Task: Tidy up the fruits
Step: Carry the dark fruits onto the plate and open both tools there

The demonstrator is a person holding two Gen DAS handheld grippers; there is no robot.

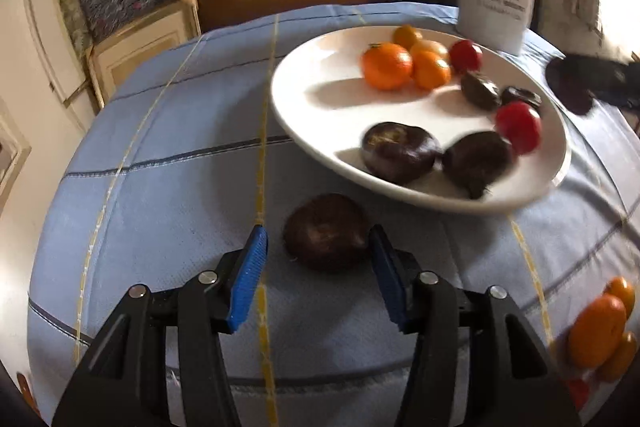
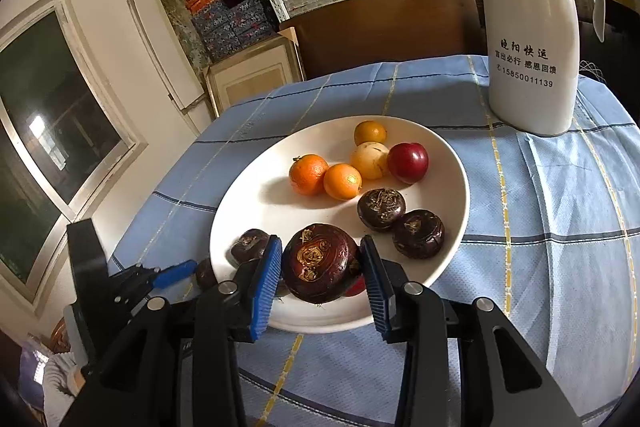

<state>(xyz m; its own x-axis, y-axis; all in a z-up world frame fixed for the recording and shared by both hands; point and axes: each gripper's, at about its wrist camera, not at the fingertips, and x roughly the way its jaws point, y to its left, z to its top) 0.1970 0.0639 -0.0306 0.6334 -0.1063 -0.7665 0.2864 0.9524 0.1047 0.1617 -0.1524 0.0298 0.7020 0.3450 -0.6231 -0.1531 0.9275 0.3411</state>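
Right wrist view: the right gripper (image 2: 321,265) pinches a dark chestnut (image 2: 320,263) above the plate's (image 2: 448,163) near rim, pads touching both sides. Best lowered gently into the bare patch, clear of its neighbours. The left gripper (image 1: 318,247), jaws wide, straddles another chestnut (image 1: 326,231) on the cloth (image 1: 160,187), ungripped.
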